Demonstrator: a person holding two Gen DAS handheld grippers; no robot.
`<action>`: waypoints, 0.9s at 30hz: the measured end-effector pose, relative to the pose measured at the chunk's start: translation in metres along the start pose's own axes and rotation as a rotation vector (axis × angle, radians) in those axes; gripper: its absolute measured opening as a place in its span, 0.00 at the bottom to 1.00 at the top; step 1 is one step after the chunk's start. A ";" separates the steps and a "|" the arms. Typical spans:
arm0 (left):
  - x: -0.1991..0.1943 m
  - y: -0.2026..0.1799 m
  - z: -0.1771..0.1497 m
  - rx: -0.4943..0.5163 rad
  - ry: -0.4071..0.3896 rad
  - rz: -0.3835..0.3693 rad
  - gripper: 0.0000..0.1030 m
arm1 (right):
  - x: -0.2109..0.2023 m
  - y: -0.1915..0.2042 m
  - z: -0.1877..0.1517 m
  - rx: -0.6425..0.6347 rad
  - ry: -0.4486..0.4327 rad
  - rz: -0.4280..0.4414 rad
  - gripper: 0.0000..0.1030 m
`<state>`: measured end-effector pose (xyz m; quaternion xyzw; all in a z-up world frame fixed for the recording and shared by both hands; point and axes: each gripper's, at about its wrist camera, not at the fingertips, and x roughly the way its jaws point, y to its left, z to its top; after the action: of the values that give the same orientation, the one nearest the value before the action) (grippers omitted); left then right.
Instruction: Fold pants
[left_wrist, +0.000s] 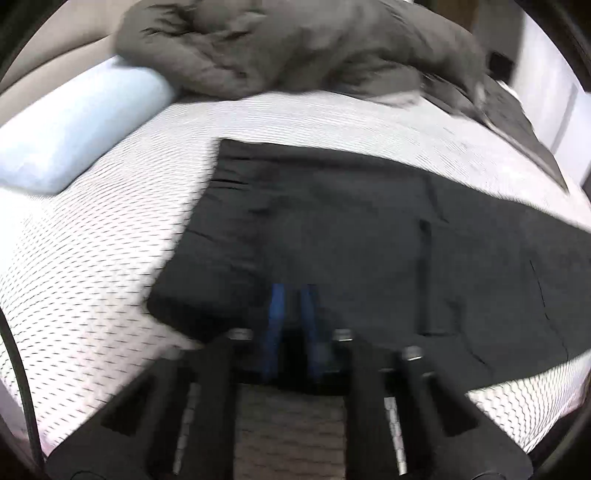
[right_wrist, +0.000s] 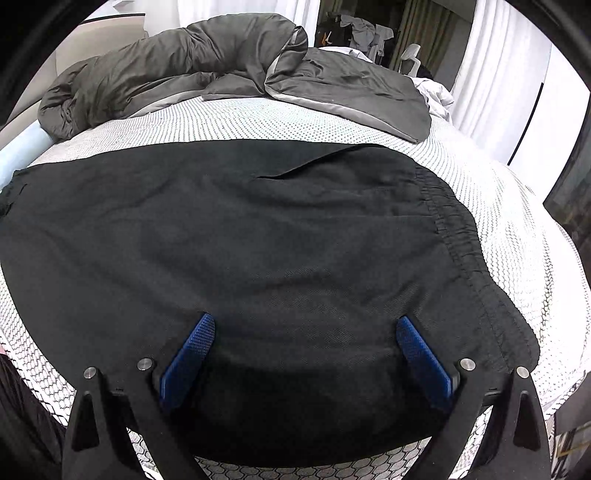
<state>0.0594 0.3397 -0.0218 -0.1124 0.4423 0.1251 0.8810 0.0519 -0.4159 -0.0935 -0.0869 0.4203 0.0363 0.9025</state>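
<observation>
Across the near half of the mattress (right_wrist: 517, 236), black pants (right_wrist: 258, 240) lie spread flat, their length running along the near edge. The elastic waistband (right_wrist: 458, 236) sits toward the right end in the right wrist view, and a shallow fold creases the cloth near the far side. In the left wrist view the leg end of the pants (left_wrist: 332, 229) stops short of a pale blue pillow (left_wrist: 77, 129) at the bed's left end.

The right gripper (right_wrist: 306, 328) hangs over the near edge of the pants with its blue pads (right_wrist: 192, 354) spread wide, well apart, nothing pinched between them. The left gripper (left_wrist: 293, 299) is drawn narrow, its blue fingers (left_wrist: 275, 314) almost together over the near edge of the leg end; that view is blurred, so whether cloth is caught between them cannot be told.

Along the far edge of the mattress a grey duvet (right_wrist: 177, 70) lies bunched in a heap. White curtains (right_wrist: 495, 74) hang beyond the bed.
</observation>
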 end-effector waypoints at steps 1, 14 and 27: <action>0.001 0.011 0.002 -0.027 0.010 -0.019 0.01 | 0.001 0.000 0.000 0.001 0.000 0.000 0.97; 0.042 -0.035 0.039 0.105 0.041 0.029 0.27 | 0.003 -0.003 0.003 0.002 0.009 -0.004 0.97; 0.040 -0.113 0.077 0.159 0.064 -0.149 0.31 | 0.012 0.002 0.012 0.018 -0.003 -0.004 0.97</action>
<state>0.1761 0.2618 0.0009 -0.0789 0.4691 0.0202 0.8794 0.0688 -0.4119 -0.0952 -0.0793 0.4190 0.0307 0.9040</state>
